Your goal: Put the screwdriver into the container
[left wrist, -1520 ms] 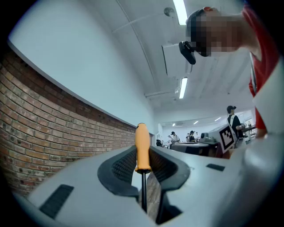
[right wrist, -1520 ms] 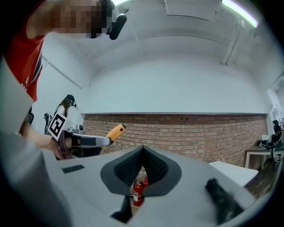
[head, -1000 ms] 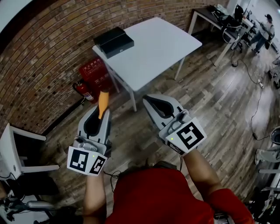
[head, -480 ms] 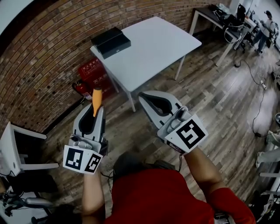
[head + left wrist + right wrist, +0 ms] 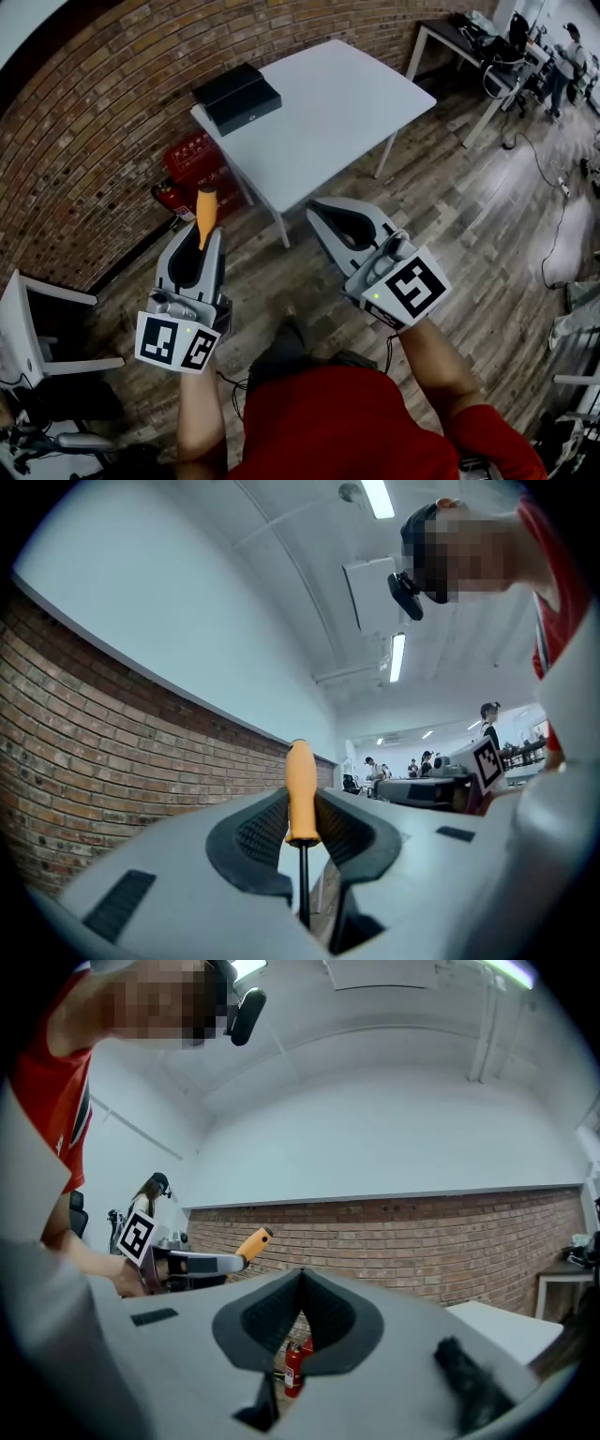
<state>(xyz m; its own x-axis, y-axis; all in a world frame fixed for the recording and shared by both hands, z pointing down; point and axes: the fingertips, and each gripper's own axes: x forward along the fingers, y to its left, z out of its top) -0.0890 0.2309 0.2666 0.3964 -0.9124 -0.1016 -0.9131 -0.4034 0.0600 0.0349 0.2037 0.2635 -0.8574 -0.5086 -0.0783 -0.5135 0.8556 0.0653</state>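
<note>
Your left gripper is clamped on the screwdriver, its orange handle poking past the tips. Your right gripper is closed and empty. The black container sits on the white surface, well apart from both.

White table by brick wall (extinguisher beside).

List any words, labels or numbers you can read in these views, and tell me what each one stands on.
No text reads clearly in any view.
Red fire-extinguisher box: white characters on its front, too blurred to read.
Black container: one small pale mark on its side, too small to read.
Marker cubes: black-and-white square patterns only, no words.
</note>
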